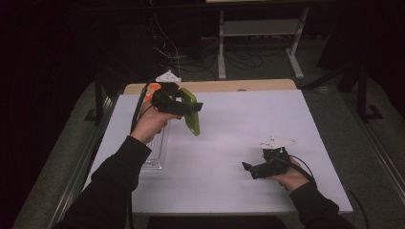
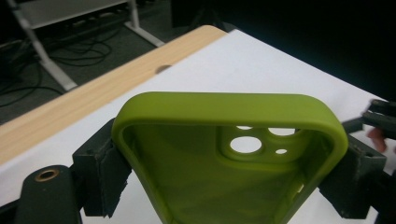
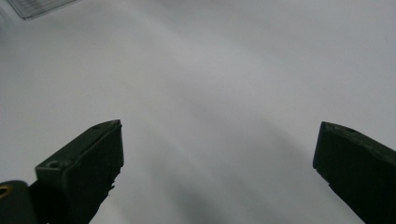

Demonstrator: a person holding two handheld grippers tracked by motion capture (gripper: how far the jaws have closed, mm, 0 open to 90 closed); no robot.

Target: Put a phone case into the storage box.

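A green phone case [image 1: 193,118] hangs above the white table [image 1: 229,129] at its far left, its long side pointing down. My left gripper [image 1: 190,108] is shut on it. In the left gripper view the case [image 2: 229,105] shows its hollow inside and camera cut-outs, with the pads [image 2: 100,172] pressing on its two long sides. My right gripper [image 1: 248,168] rests low over the table's near right, pointing left. Its jaws stand wide open in the right gripper view [image 3: 217,158] with only bare table between them.
A clear plastic tray [image 1: 157,148] lies on the table under my left forearm; one corner [image 3: 37,7] shows in the right gripper view. A wooden strip [image 1: 215,86] runs along the far edge. Beyond it stand a metal frame [image 1: 260,28] and floor cables.
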